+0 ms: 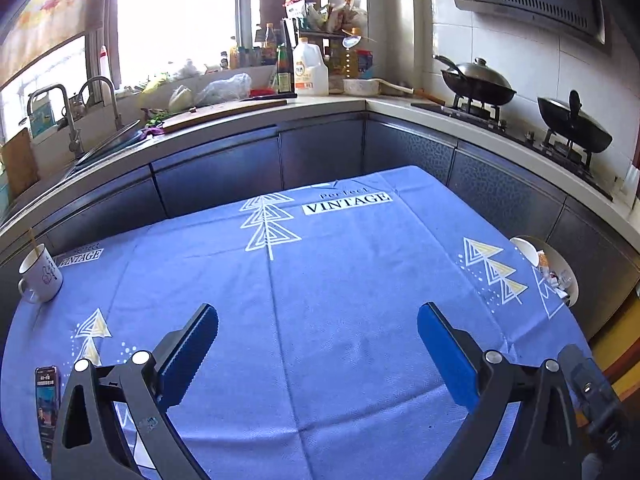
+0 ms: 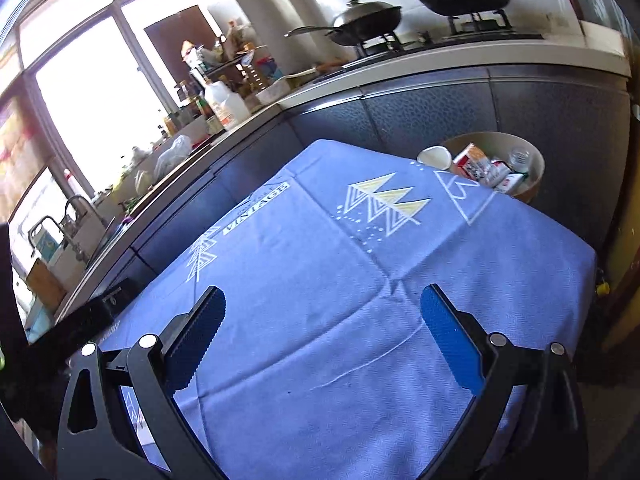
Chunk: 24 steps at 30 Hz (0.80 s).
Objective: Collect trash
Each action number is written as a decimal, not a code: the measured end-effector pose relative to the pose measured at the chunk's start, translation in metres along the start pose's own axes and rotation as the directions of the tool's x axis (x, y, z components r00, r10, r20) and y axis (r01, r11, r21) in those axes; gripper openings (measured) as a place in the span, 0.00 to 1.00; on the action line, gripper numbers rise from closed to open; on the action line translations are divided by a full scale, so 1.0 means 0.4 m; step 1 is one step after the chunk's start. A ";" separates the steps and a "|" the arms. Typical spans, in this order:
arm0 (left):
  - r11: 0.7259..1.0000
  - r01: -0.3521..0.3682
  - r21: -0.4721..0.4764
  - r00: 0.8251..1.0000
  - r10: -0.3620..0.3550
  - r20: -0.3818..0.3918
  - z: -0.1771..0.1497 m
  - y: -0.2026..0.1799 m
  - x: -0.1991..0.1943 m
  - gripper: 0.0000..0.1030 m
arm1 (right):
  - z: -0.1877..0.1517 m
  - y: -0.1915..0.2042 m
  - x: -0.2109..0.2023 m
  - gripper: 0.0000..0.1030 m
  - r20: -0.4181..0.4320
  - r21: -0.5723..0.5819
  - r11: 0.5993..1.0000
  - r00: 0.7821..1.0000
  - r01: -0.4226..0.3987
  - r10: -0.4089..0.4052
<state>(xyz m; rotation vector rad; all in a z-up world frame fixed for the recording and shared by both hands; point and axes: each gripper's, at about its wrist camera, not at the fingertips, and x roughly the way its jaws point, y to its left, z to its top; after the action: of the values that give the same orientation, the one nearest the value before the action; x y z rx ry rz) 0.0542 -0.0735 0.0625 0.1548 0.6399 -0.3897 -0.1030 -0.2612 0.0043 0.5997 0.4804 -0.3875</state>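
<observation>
Kitchen, daylight through a wide window [image 1: 172,16]. Blue tablecloth [image 1: 340,280] with white tree prints covers a table set against dark cabinets [image 1: 216,176].

Left gripper [image 1: 318,328]: jaws spread wide, nothing between them, hanging above bare cloth. Right gripper [image 2: 322,312]: jaws likewise spread and empty, above the cloth near a crease.

Bin [image 2: 536,168] stands just past the table's far right corner, below the cloth edge. Trash [image 2: 486,168] inside it: red-and-white packets, a clear crumpled bottle [image 2: 519,158]. White cup [image 2: 434,157] sits at the bin's rim by the table corner; contact with the cloth cannot be told. From the left wrist view the same bin [image 1: 570,276] shows at the right edge.

Mug [image 1: 40,276] with a stick in it at the table's far left edge. Phone [image 1: 47,404], screen lit, lies on the cloth just left of the left gripper.

Counter behind: sink taps [image 1: 76,116], cutting board [image 1: 224,112], bottles, white jug [image 1: 310,68]. Two lidded woks [image 1: 478,80] on the stove.
</observation>
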 end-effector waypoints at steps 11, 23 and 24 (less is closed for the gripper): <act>0.998 -0.058 0.000 0.998 0.058 0.007 -0.009 0.022 0.002 0.96 | -0.018 0.016 0.013 0.94 -0.065 -0.028 0.998 0.997 -0.051 0.049; 0.995 -0.098 -0.005 0.995 0.098 -0.036 -0.032 0.025 0.021 0.96 | -0.021 0.016 0.003 0.94 -0.056 -0.045 0.998 0.997 -0.050 0.048; 0.995 -0.101 0.000 0.994 0.101 -0.038 -0.034 0.022 0.021 0.97 | -0.022 0.019 0.002 0.94 -0.053 -0.052 0.997 0.997 -0.051 0.048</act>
<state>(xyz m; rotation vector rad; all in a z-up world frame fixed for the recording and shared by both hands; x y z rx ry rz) 0.0562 -0.0646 0.0468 0.1919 0.6675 -0.2891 -0.1015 -0.2501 0.0009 0.5700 0.5227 -0.3117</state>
